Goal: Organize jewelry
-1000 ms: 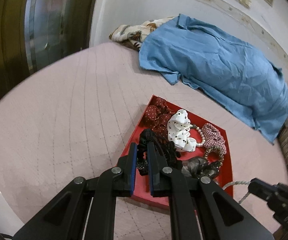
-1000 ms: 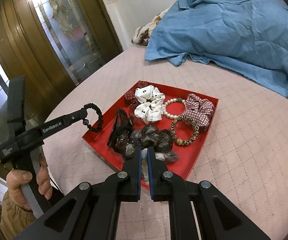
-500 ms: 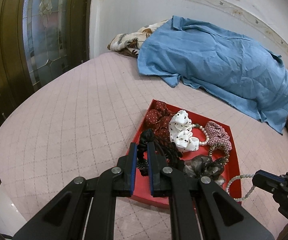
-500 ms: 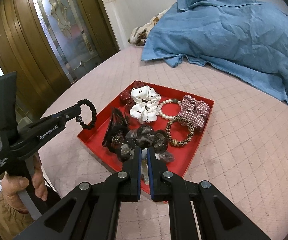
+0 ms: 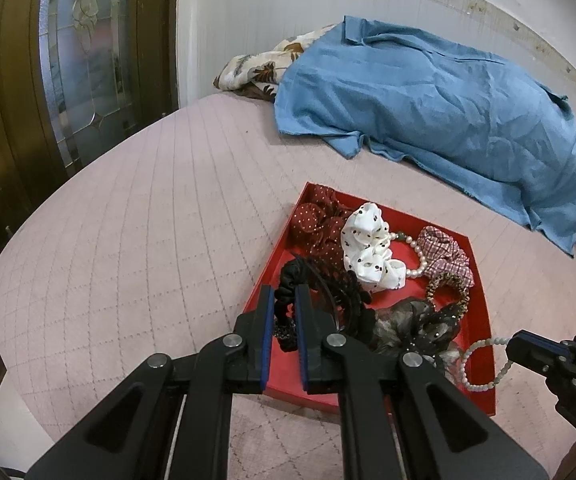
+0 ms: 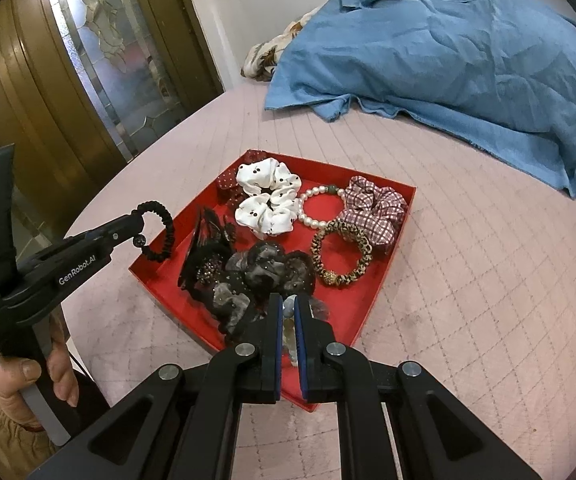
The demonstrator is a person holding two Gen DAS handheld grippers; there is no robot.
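A red tray (image 6: 384, 276) on the pink quilted bed holds scrunchies, a pearl bracelet (image 6: 316, 208) and a leopard bracelet (image 6: 344, 256). My left gripper (image 5: 285, 292) is shut on a black beaded bracelet (image 6: 160, 236) and holds it above the tray's left edge. My right gripper (image 6: 287, 304) is shut on a pale bead bracelet (image 5: 480, 368), held over the tray's near corner. In the right wrist view its beads (image 6: 288, 332) show between the fingers.
A white dotted scrunchie (image 6: 268, 200), a red checked scrunchie (image 6: 372, 208), a red dotted scrunchie (image 5: 320, 224) and dark hair pieces (image 6: 248, 276) fill the tray. A blue cloth (image 5: 448, 120) covers the far bed. A glass door (image 6: 100, 60) stands left.
Both grippers have lifted and drawn back a little from the tray, each still holding its bracelet. The tray's contents have not moved.
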